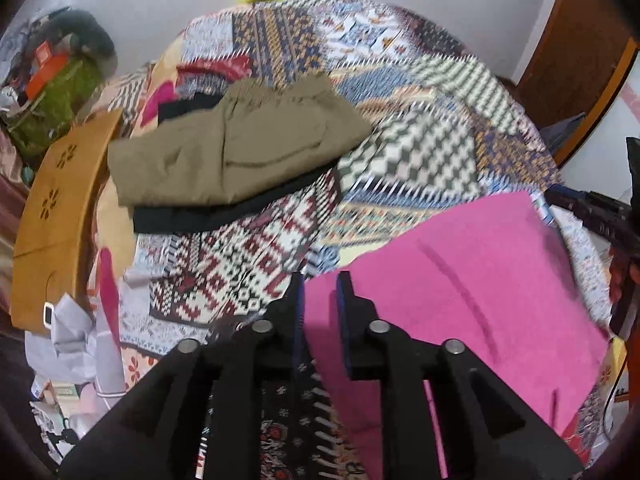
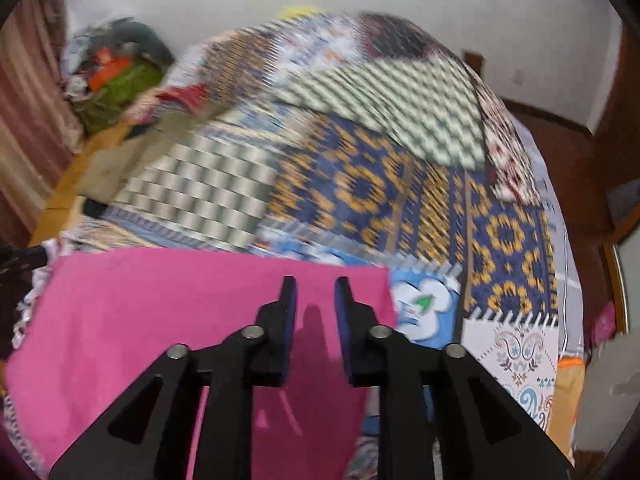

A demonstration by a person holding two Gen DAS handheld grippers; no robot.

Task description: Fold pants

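While both grippers point steeply down at the bed, the pink pants lie directly beneath them, flat on the patchwork bedspread. In the left wrist view the left gripper hovers at the cloth's left edge, lower centre of the frame, jaws a narrow gap apart with nothing pinched between them. In the right wrist view the right gripper hangs over the pink pants near their far right corner, its fingers likewise slightly parted and empty; their shadow falls on the cloth.

The folded panel's long axis seems to run from one gripper to the other, so each hand is nearest its own end, and neither has to cross.

Farther off, in the upper left of the left view, olive pants lie folded on top of a black garment, well apart from the pink ones.
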